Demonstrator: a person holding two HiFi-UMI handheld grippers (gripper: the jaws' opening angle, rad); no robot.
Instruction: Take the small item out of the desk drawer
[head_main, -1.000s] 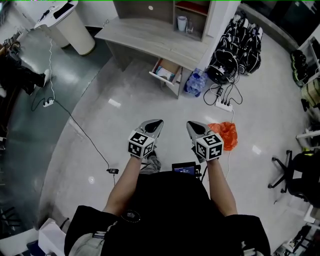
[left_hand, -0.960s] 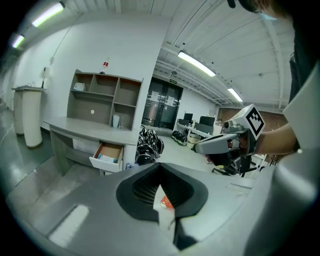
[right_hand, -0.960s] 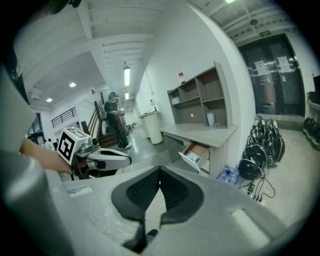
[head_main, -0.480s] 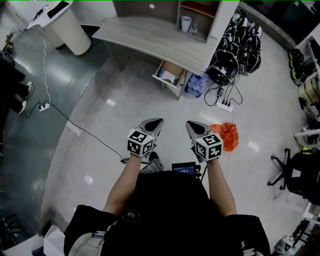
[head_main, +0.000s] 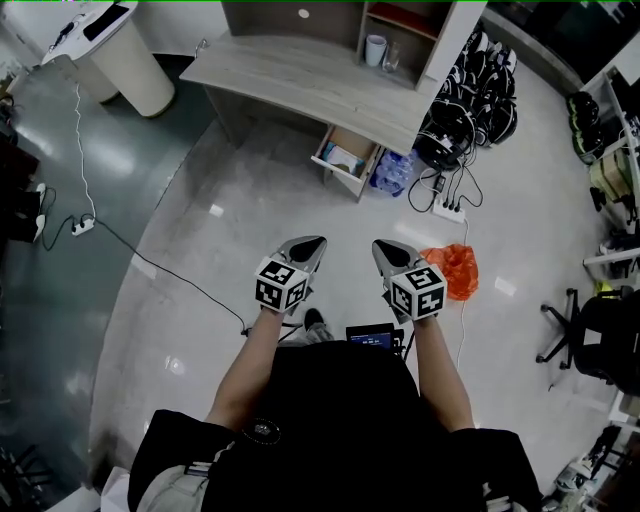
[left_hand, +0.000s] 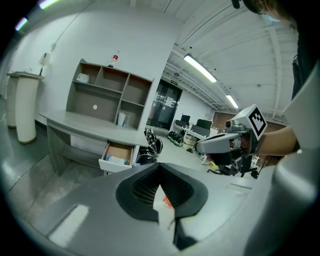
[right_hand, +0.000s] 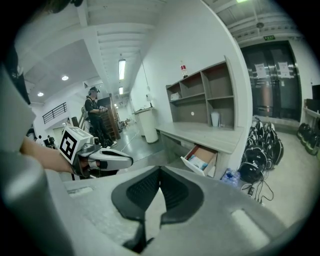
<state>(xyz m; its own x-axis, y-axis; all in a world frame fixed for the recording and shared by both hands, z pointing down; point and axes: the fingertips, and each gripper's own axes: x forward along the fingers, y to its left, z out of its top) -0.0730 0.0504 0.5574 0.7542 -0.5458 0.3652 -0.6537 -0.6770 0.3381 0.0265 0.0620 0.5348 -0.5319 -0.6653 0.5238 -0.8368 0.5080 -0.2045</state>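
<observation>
Stood well short of the table (head_main: 300, 75), both tools pinched shut and empty.
Held left tool (head_main: 312, 246) and right tool (head_main: 385, 250) side by side at 12 o'clock; saw small pale item (head_main: 346, 160) lying in the open drawer (head_main: 340, 172), farther off at 12. Risked snagging the floor cable (head_main: 190, 290) at 9, or knocking the drawer front with jaws left closed.

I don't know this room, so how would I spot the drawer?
Look for the long grey desk against the wall. Under its right end, beside a blue bundle, is the drawer. It alone stands pulled out, showing a brown inside.
</observation>
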